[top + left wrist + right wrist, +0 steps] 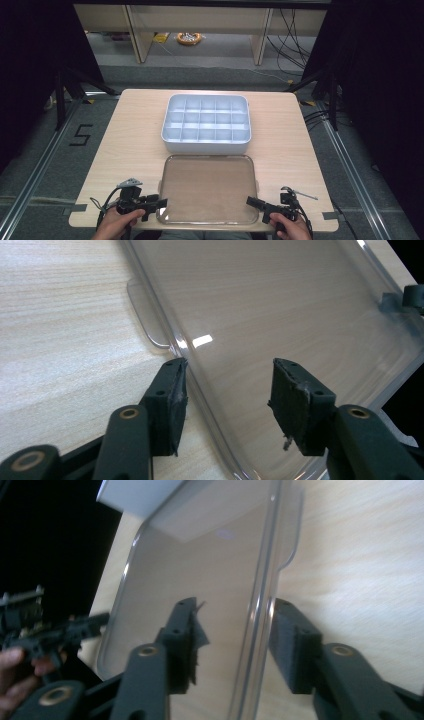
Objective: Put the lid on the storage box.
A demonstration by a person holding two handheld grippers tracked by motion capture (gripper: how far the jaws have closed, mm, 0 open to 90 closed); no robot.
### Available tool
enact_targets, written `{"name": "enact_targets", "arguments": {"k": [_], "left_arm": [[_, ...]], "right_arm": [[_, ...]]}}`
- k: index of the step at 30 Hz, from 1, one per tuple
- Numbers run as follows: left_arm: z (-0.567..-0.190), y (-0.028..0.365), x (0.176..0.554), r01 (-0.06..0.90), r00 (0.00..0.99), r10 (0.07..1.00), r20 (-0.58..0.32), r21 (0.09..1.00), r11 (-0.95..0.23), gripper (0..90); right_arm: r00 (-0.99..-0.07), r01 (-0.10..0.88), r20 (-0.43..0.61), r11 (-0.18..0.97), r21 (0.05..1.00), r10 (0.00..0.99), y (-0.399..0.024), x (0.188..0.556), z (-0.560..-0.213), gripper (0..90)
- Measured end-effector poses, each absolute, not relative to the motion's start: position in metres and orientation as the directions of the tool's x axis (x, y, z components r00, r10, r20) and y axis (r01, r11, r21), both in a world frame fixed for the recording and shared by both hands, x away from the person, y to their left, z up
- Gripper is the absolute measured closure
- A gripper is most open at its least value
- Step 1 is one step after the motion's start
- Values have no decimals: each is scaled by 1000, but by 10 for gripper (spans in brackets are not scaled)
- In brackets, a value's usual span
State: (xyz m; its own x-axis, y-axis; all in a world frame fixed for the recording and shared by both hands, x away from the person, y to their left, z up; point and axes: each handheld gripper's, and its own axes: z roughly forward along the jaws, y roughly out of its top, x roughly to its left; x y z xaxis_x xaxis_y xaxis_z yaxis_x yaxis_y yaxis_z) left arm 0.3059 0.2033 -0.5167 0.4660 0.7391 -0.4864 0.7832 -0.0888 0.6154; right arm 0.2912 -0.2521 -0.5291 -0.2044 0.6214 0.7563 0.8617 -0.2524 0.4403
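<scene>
- The left gripper [161, 203] stands at a middling opening. It straddles the near-left rim of the clear plastic lid [207, 187], with one pad just outside the rim and the other over the lid's flat panel. Neither pad presses.
- The right gripper [251, 202] straddles the near-right rim the same way. Its outer pad is right at the rim and its inner pad stands apart from it over the panel, so I judge this is no grip yet.
- Risk: if one side clamps before the other, the lid could pivot on the smooth wooden table [135, 140] and slide out of the other jaws.
- Risk: the rim is thin and slick, and each pad catches only a corner of it. A shallow bite could let the lid slip or droop on lifting.
- Risk: the lid's near edge lies right at the table's near edge, so a nudge towards the person could tip it off.
- Risk: squeezing hard could bow the flexible panel and make it sit askew on the compartment box [205, 146].
- The lid lies flat on the near half of the table, between the two grippers and just in front of the pale, empty, many-celled box, apart from it.
- It is a transparent rectangle with rounded corners, a raised rim and a small tab [145, 315] on its side edge. The wood grain shows through it.
</scene>
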Motion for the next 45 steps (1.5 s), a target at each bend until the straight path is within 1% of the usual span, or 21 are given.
{"name": "enact_targets", "arguments": {"k": [3,4,6,7,9,11,14,25,26,27,28,29,30,32,33,34,35,37,39,41,45], "left_arm": [[-517,204,306,785,467,735,-492,612,-89,434],[-517,203,305,788,464,728,-504,611,-78,415],[-517,203,305,787,469,726,-503,611,-85,383],[-517,203,305,786,475,723,-501,611,-93,383],[-517,202,305,786,473,721,-507,612,-86,358],[-517,203,305,789,470,718,-513,609,-81,356],[-517,203,306,795,459,713,-530,603,-63,349],[-517,203,306,795,450,719,-529,604,-53,320],[-517,203,306,795,450,719,-529,604,-53,320],[-517,203,306,796,444,722,-531,603,-46,320],[-517,203,306,796,444,722,-531,603,-46,294],[-517,203,306,793,442,729,-523,607,-45,294],[-516,204,306,792,434,746,-505,609,-48,310],[-516,205,306,787,431,762,-483,615,-55,427],[-516,207,306,777,433,771,-467,627,-56,464],[-516,207,306,777,433,771,-467,627,-56,483],[-517,209,307,785,421,765,-487,618,-39,498],[-517,209,307,785,422,768,-482,618,-43,499],[-516,208,306,775,435,766,-473,630,-51,499],[-512,205,303,742,465,768,-440,666,-68,523],[-509,205,301,728,472,766,-436,683,-60,553]], "right_arm": [[-213,859,735,-234,455,644,-248,289,-525,613],[-318,815,688,-183,550,652,-252,290,-526,620],[-309,823,698,-186,537,646,-250,287,-521,618],[-357,797,666,-159,583,655,-251,287,-521,617],[-397,774,645,-140,617,653,-250,284,-516,613],[-412,768,633,-124,628,655,-251,283,-513,613],[-474,722,595,-100,684,649,-249,278,-504,609],[-583,642,496,-8,767,643,-249,276,-499,606],[-589,638,481,9,770,649,-249,277,-500,600],[-564,663,495,5,748,661,-248,275,-499,603],[-564,663,495,5,748,661,-248,275,-499,603],[-576,645,436,56,763,692,-249,276,-501,621],[-547,688,485,37,725,682,-249,276,-505,633],[-536,703,512,19,711,671,-247,278,-508,633],[-554,689,495,34,724,670,-250,282,-511,639],[-552,687,506,17,726,663,-251,284,-515,644],[-534,704,521,9,710,666,-252,284,-515,644],[-539,700,511,19,713,669,-251,284,-515,641],[-505,725,541,-9,688,673,-248,282,-512,642],[-506,719,513,10,695,694,-248,282,-512,642],[-512,704,480,28,710,712,-251,284,-514,646]]}}
